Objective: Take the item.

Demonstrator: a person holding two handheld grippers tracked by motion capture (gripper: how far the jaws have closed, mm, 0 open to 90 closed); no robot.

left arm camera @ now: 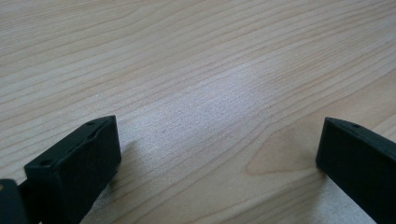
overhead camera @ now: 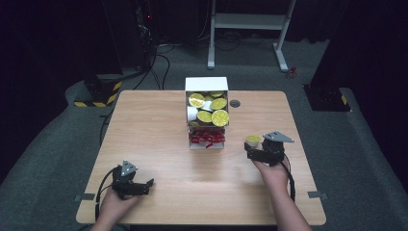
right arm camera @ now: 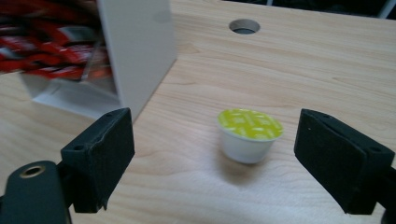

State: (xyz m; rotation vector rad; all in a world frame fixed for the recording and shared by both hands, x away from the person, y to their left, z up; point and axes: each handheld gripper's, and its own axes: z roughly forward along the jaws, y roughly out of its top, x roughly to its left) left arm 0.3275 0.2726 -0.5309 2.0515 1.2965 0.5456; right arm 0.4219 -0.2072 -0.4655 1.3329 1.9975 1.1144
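A small white cup with a yellow lid (overhead camera: 253,140) stands upright on the wooden table (overhead camera: 159,159), to the right of a white box (overhead camera: 206,83). In the right gripper view the cup (right arm camera: 250,134) sits just ahead of the two black jaws, apart from both pads. My right gripper (overhead camera: 250,147) (right arm camera: 215,140) is open and holds nothing. My left gripper (overhead camera: 147,186) rests low near the table's front left, also open, with only bare wood between its jaws (left arm camera: 219,140).
The white box holds several yellow-lidded cups (overhead camera: 211,109) at the back and red sachets (overhead camera: 207,138) at the front; its side wall (right arm camera: 137,51) is close on the left in the right gripper view. A round cable hole (overhead camera: 235,103) (right arm camera: 244,26) lies behind the cup.
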